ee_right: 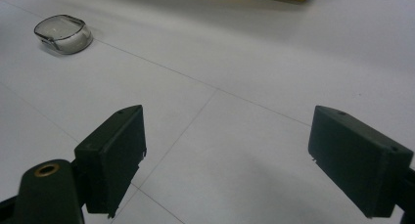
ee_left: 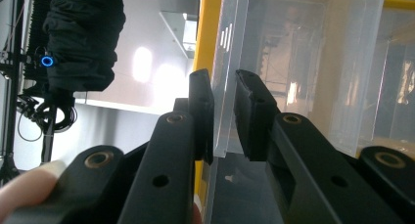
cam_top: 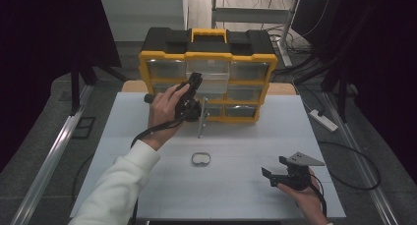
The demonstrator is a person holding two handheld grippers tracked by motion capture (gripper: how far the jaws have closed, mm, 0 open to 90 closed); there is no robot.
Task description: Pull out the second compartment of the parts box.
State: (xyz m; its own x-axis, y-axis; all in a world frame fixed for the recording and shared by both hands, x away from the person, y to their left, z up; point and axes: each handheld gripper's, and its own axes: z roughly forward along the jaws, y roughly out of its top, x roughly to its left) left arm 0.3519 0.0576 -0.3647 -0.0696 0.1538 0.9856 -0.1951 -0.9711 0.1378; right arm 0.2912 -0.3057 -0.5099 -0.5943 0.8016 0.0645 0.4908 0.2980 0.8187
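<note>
At organizer (cam_top: 208, 80) front, left tongs (ee_left: 223, 114) pinch clear drawer (ee_left: 293, 62) wall, probably firmly: pull straight out. Right tongs (ee_right: 244, 160) open, idle over desk (ee_right: 274, 62).

I see a white table (cam_top: 236, 185) with thin seam lines across it. Near its middle lies a small clear lens-shaped piece (cam_top: 200, 159), well apart from everything else; from the right gripper view it sits far off at the upper left (ee_right: 64, 33). On the floor to the right lies a white power strip (cam_top: 323, 120) with black cables (cam_top: 354, 156). Metal rails (cam_top: 49, 156) run along the left.
</note>
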